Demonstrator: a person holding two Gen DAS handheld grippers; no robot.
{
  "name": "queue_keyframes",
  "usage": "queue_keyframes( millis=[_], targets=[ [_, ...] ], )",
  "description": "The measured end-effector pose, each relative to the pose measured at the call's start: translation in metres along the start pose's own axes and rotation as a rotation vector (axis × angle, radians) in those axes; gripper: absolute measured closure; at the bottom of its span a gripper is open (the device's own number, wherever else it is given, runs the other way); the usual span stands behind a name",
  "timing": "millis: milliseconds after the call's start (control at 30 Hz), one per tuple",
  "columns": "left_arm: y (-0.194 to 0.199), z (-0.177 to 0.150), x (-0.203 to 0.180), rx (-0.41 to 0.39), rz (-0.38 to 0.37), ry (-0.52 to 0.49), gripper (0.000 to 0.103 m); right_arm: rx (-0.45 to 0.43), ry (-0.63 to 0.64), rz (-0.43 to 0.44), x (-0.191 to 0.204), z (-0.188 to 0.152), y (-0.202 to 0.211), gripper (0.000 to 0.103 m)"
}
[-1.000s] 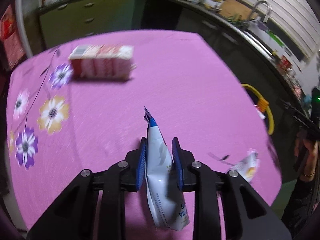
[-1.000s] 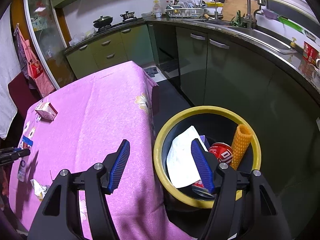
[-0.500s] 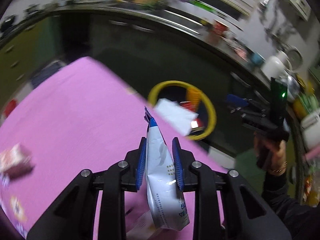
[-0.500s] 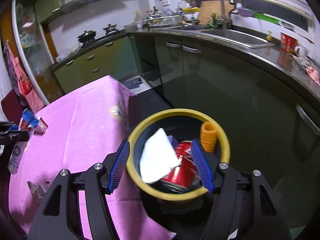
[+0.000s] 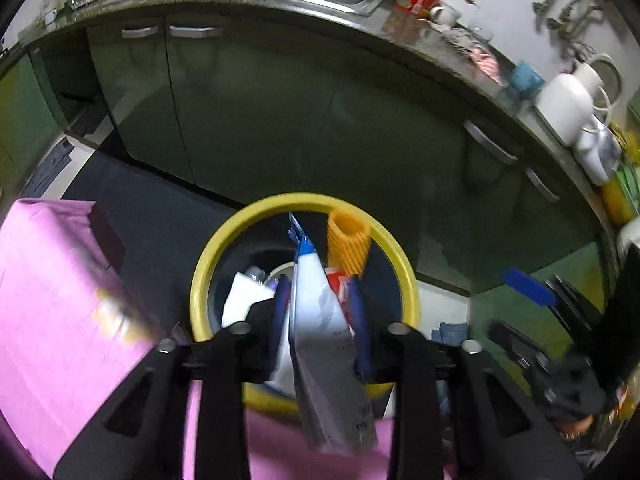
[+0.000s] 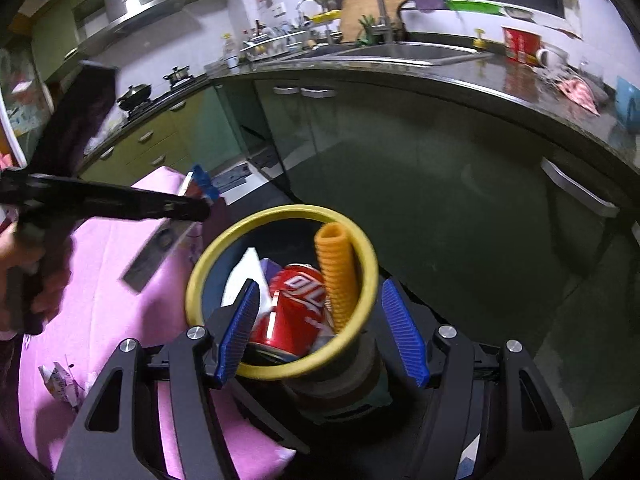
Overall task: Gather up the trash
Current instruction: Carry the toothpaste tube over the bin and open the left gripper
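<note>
Both my wrist cams are looking down close into the bin, sharing it and the cabinets.

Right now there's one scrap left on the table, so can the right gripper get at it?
Probably yes: the right gripper is open and empty above the bin, and nothing lies between it and the scrap.

Your left gripper hides the wrapper's middle; its print is too blurred to read. Ahead of your right gripper, the bin's contents bury the can's base.
</note>
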State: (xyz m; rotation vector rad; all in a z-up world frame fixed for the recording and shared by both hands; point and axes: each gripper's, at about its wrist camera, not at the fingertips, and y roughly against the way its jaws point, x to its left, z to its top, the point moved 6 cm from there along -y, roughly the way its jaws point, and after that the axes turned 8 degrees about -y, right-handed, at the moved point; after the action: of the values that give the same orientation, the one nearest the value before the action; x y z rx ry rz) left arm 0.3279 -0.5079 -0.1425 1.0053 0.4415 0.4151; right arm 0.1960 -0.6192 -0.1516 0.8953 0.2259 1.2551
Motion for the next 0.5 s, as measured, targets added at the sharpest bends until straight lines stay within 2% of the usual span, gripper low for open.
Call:
queue_keyframes(
  millis=[67, 167, 233, 300, 433, 500],
  targets=[
    [-0.017, 0.008, 0.005, 0.012, -0.005, 0.018, 0.026, -0.002, -0.012, -0.007, -0.008, 0.000, 0.002, 0.038],
    [-0.025, 0.014, 0.009, 0.020, -0.002, 0.028, 0.026, -0.001, -0.027, -0.015, -0.017, -0.003, 0.005, 0.036],
    [-0.014, 0.013, 0.008, 0.000, -0.016, 0.030, 0.026, 0.003, -0.029, -0.018, -0.020, -0.006, 0.006, 0.036],
    [0.009, 0.010, 0.004, -0.040, -0.018, 0.015, 0.026, 0.005, -0.029, -0.019, -0.022, -0.007, 0.007, 0.036],
    [0.079, -0.009, 0.000, -0.182, -0.062, 0.026, 0.024, 0.005, -0.020, -0.005, -0.017, -0.008, 0.010, 0.036],
    [0.114, -0.027, 0.003, -0.263, -0.080, 0.050, 0.016, 0.008, -0.010, 0.010, -0.009, -0.007, 0.008, 0.036]
  ],
)
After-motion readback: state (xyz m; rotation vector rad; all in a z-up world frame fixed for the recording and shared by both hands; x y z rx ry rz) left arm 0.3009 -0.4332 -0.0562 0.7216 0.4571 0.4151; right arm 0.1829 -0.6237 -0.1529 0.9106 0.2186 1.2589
